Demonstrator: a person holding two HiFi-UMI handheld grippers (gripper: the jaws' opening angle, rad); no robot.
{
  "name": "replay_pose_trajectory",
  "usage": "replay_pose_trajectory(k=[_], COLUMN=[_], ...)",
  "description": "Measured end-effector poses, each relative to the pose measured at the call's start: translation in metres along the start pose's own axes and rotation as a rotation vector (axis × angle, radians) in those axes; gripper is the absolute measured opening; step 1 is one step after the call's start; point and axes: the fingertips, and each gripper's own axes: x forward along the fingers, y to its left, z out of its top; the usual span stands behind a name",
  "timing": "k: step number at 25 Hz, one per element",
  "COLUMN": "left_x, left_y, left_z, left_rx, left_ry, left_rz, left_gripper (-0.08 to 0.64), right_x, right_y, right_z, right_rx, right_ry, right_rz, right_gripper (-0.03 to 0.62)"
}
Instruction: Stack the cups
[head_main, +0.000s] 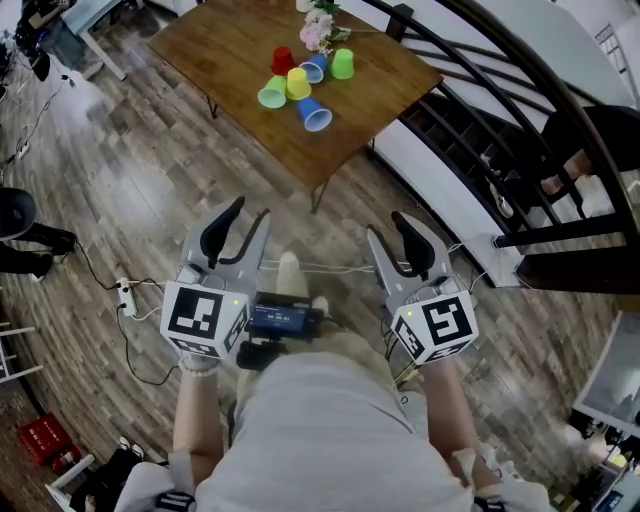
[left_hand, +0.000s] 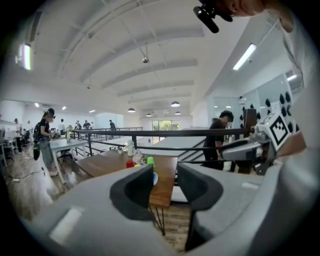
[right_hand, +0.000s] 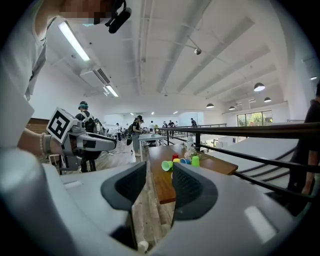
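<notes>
Several plastic cups cluster on a wooden table (head_main: 225, 50) well ahead of me: a red one (head_main: 283, 60), a yellow one (head_main: 298, 83), a green one (head_main: 342, 64), a light green one (head_main: 272, 95) and a blue one (head_main: 315, 115) lying on their sides. My left gripper (head_main: 237, 228) and right gripper (head_main: 397, 238) are held side by side over the floor, far short of the table, both open with nothing between the jaws. The left gripper view (left_hand: 165, 186) shows the green cup (left_hand: 150, 161) far off. In the right gripper view (right_hand: 159, 184) the lying light green cup (right_hand: 167, 165) is distant too.
A small bunch of flowers (head_main: 318, 28) stands behind the cups. A dark stair railing (head_main: 480, 110) runs along the right. A power strip (head_main: 127, 295) with cables lies on the wooden floor at left. A red crate (head_main: 45, 440) sits at lower left. People stand in the background.
</notes>
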Motion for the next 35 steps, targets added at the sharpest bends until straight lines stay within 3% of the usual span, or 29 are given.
replay_pose_trajectory(k=[10,24,35], left_x=[0.070,0.201,0.304], left_y=[0.044,0.164,0.178], left_z=[0.002,0.002,-0.014], left_rx=[-0.002,-0.092,-0.133], left_ry=[0.019,0.128,0.254], left_rz=[-0.025,-0.104,-0.199], left_gripper=[0.137,0.158,0.206], right_x=[0.054,0.205,0.267], right_y=[-0.041,-0.098,-0.169], right_z=[0.003,0.036,0.023], right_rx=[0.015,0.012,0.033], right_ry=[-0.016,0.060,0.158], right_rz=[-0.037,-0.058,-0.055], right_gripper=[0.150,0.150,0.150])
